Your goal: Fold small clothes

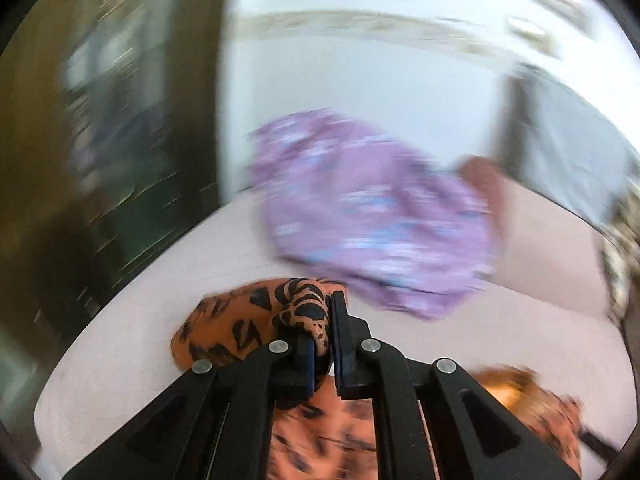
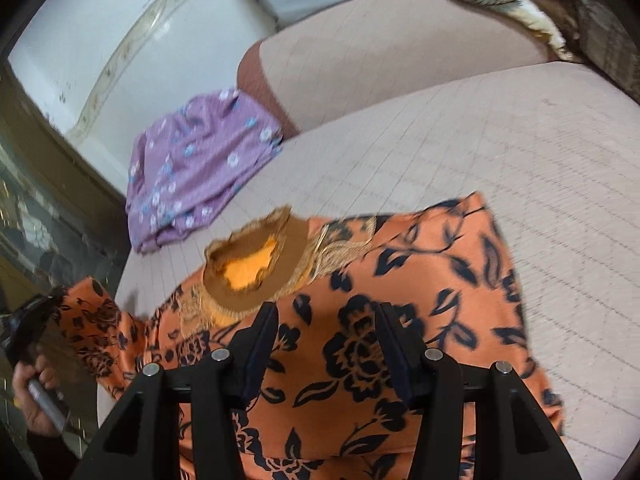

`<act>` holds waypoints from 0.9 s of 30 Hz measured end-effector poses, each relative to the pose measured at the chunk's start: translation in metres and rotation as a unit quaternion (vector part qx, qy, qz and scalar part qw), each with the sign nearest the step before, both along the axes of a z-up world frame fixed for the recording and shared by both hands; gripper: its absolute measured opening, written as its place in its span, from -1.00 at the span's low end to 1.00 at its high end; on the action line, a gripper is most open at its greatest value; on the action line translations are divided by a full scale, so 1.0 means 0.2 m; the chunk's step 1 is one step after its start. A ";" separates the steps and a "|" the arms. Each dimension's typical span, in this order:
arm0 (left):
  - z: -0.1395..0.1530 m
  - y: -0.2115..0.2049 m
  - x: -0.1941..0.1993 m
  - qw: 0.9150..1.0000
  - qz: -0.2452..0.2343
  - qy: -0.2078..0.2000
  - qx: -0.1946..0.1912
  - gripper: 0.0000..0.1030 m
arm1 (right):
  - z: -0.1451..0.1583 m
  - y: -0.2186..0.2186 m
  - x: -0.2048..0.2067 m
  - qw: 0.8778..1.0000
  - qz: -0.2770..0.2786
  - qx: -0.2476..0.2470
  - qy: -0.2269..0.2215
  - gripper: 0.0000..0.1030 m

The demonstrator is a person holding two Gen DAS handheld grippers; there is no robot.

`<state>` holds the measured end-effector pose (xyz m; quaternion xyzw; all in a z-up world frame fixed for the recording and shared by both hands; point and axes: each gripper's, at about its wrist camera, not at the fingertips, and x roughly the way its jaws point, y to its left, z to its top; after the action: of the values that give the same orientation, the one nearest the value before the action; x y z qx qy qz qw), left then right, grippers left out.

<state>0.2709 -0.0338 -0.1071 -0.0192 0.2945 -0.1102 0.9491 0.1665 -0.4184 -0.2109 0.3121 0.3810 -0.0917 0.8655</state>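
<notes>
orange fabric with black flower print [image 2: 360,320] lies spread on the pale pink quilted cushion [image 2: 500,152]. left gripper [image 1: 329,332] pinches a bunched fold of it at the garment's left edge. right gripper [image 2: 326,328] hovers over the middle, jaws apart. folded purple floral cloth [image 2: 192,168] sits beyond the brown collar [image 2: 256,268].

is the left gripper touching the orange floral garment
Touching. The left wrist view shows the left gripper shut on a bunched fold of the orange floral garment.
</notes>
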 end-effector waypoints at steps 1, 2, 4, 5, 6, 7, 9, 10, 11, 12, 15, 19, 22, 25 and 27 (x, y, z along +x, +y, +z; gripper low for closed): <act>0.03 -0.14 -0.09 0.999 -0.037 -0.012 0.010 -0.87 | 0.01 -0.02 -0.02 1.000 -0.007 0.001 -0.005 0.06; 0.05 -0.27 -0.17 0.997 -0.071 -0.021 0.021 -0.87 | 0.03 -0.06 -0.04 1.000 -0.017 0.001 -0.011 0.06; 0.04 -0.55 -0.38 0.985 -0.158 -0.035 0.055 -0.84 | 0.05 -0.12 -0.08 0.999 -0.035 0.002 -0.020 0.06; 0.01 -0.67 -0.47 0.976 -0.199 -0.037 0.075 -0.83 | 0.07 -0.16 -0.11 0.999 -0.047 0.003 -0.026 0.06; -0.03 -0.78 -0.57 0.965 -0.240 -0.039 0.095 -0.73 | 0.07 -0.19 -0.13 0.998 -0.054 0.003 -0.029 0.06; -0.09 -0.88 -0.67 0.951 -0.281 -0.039 0.120 -0.43 | 0.08 -0.22 -0.15 0.997 -0.064 0.005 -0.034 0.06; -0.22 -1.01 -0.84 0.927 -0.326 -0.047 0.179 0.05 | 0.09 -0.29 -0.19 0.996 -0.084 0.008 -0.039 0.12; -0.27 -1.02 -0.90 0.920 -0.330 -0.056 0.205 0.11 | 0.10 -0.33 -0.21 0.995 -0.095 0.009 -0.040 0.19; -0.30 -1.02 -0.95 0.915 -0.332 -0.062 0.219 0.12 | 0.10 -0.37 -0.23 0.993 -0.106 0.017 -0.046 0.31; -0.31 -0.99 -0.96 0.914 -0.333 -0.062 0.224 0.15 | 0.10 -0.39 -0.24 0.992 -0.111 0.022 -0.048 0.34; -0.29 -0.80 -0.86 0.935 -0.294 -0.041 0.196 0.42 | 0.09 -0.41 -0.25 0.992 -0.113 0.026 -0.042 0.35; -0.29 -0.45 -0.60 0.980 -0.171 0.018 0.102 0.51 | 0.09 -0.33 -0.21 0.996 -0.081 0.015 -0.033 0.35; -0.39 -0.22 -0.40 0.994 -0.067 0.056 0.071 0.51 | 0.09 -0.21 -0.16 0.998 -0.045 -0.019 -0.029 0.35; -0.56 -0.12 -0.28 0.990 -0.008 0.104 0.099 0.51 | 0.10 -0.10 -0.12 0.998 -0.003 -0.044 -0.033 0.35; -0.67 -0.13 -0.24 0.982 0.007 0.129 0.137 0.51 | 0.11 0.01 -0.07 0.997 0.035 -0.066 -0.034 0.34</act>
<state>0.2228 -0.0599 -0.2410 0.0951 0.4269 -0.0583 0.8974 0.1521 -0.4170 -0.1884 0.2432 0.3551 -0.0753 0.8995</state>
